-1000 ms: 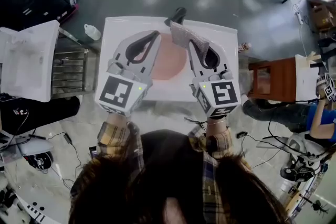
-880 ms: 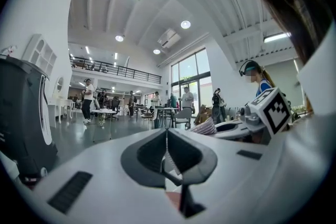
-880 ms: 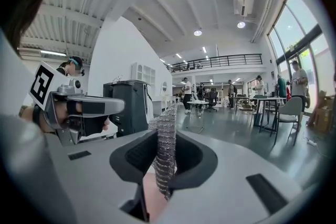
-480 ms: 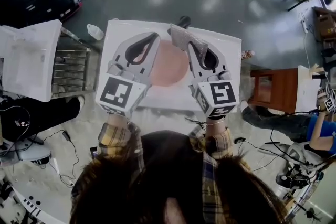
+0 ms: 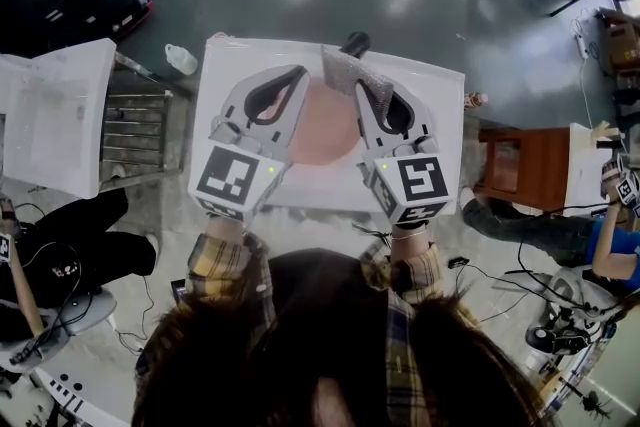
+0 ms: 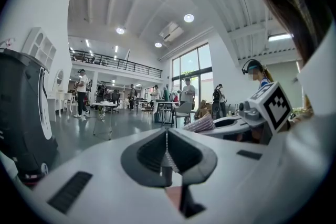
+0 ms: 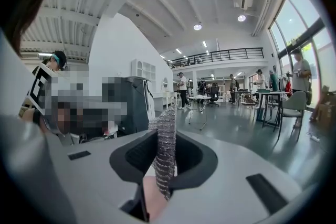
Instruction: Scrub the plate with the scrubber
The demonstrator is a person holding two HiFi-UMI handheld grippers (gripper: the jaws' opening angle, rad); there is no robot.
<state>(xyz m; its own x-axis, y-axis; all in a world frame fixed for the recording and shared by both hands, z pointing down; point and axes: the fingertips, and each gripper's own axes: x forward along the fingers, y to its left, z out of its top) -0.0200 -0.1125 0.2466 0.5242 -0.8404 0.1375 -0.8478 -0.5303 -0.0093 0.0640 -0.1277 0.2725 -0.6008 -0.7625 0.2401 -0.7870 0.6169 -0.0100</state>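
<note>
2 grey moulded-plastic grippers sit above 1 white rectangular table [image 5: 232,65]. The left gripper [image 5: 297,71] is clenched, its dark ribbed pads pressed together along a thin seam. The right gripper [image 5: 361,87] grasps 1 scrubber [image 5: 345,67], a flat pad of silvery knitted metal mesh that stands upright between the jaws and projects past the tips. 1 round, smooth pink plate [image 5: 325,127] lies flat on the table, between and partly beneath the 2 grippers. The scrubber is at the plate's far rim; contact cannot be judged. Each gripper bears 1 marker cube [image 5: 235,177] with black-and-white squares.
</note>
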